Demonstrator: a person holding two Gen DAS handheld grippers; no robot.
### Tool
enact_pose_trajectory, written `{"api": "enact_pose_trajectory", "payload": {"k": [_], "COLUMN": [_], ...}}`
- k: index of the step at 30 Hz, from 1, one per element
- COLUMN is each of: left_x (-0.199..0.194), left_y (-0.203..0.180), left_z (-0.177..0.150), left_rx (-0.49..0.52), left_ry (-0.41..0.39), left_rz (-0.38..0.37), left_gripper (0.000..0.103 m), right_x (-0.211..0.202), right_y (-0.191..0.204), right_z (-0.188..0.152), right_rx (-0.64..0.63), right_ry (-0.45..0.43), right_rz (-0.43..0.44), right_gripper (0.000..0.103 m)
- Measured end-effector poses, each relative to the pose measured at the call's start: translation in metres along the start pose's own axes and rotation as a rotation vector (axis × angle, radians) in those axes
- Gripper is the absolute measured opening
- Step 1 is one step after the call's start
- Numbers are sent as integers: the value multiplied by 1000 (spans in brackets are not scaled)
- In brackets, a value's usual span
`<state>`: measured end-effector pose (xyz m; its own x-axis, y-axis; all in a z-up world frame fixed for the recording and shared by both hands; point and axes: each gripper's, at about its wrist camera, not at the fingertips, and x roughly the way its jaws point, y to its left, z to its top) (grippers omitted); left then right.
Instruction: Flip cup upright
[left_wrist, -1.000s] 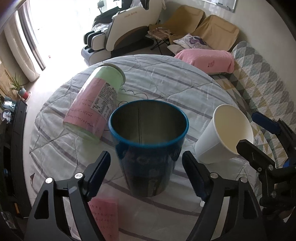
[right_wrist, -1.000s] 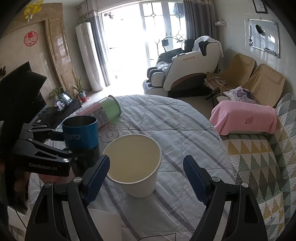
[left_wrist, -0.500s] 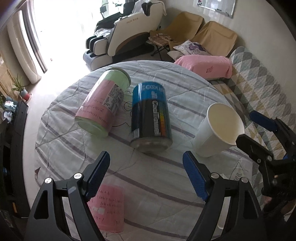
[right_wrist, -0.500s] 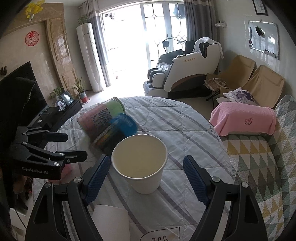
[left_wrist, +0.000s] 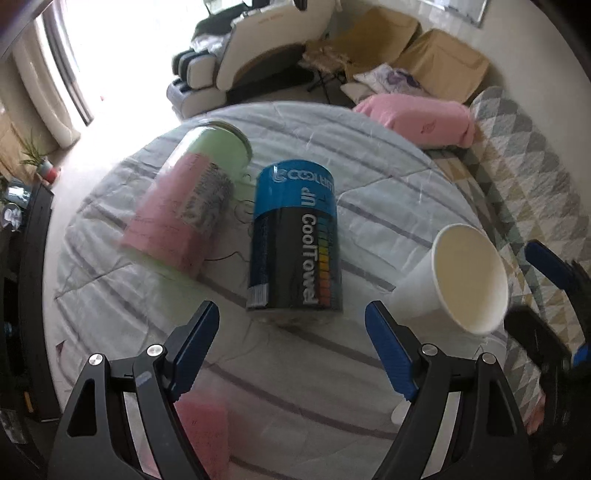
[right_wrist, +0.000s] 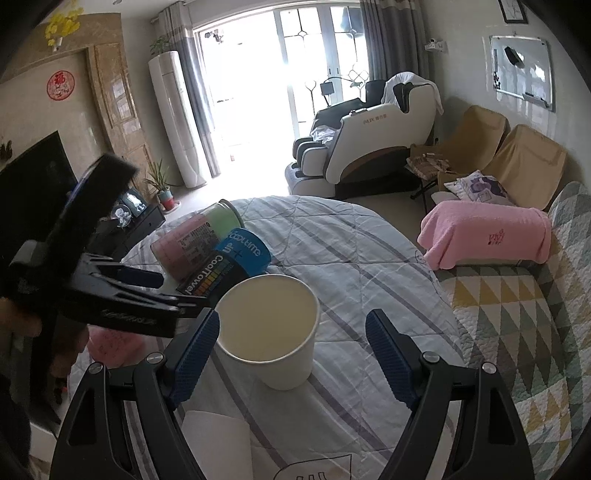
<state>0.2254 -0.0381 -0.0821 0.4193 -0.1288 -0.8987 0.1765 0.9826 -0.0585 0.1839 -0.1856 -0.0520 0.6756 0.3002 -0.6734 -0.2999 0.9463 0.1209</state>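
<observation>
White paper cup (right_wrist: 271, 328) upright between spread right tongs (right_wrist: 291, 350); left tongs (left_wrist: 291, 347) spread, empty.

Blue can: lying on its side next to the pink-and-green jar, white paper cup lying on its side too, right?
Not quite. The blue can does lie beside the jar, but the right wrist view shows the white paper cup standing upright, mouth up.

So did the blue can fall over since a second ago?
Yes. The blue can stood upright with its open mouth up; now it lies on its side beside the pink and green jar, left of the white paper cup.
</observation>
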Motion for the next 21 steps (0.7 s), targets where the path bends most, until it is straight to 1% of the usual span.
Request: {"api": "enact_pose_trajectory", "payload": {"k": [5,7,9,11,13,15,18,21], "left_x": [-35,-48,-60,-74,-88,-104,-122,-140], "left_y": [2,0,-2,-4,-6,-5,-3,-2], "left_z": [-28,-39,-51,-64,-78,-93,-111,-131], "left_rx": [-6,-18,-30,-47,-70,-102,-136,-169], "left_ry": [-177,-238,-298,-361,-417,-466,-519,-577], "left_rz": [144,208,250,295,315,332,355,340], "left_gripper": [84,87,88,93,101,103,103,103], "right_x": [-5,-11,-16,-26,-36,-45,-63,-81], "right_y": [4,11,16,24,32,40,52,62], "right_z": [0,-3,-5,-8,-11,-15,-21,-29], "right_rx": [3,-5,-14,-22,-32,-40,-43,-38], "right_ry": [-5,-14,-19,-37,-53,-77,-120,-177], "right_rz": [8,10,6,10,5,3,-13,-21], "right_gripper": [83,83,83,83,83,83,83,83]}}
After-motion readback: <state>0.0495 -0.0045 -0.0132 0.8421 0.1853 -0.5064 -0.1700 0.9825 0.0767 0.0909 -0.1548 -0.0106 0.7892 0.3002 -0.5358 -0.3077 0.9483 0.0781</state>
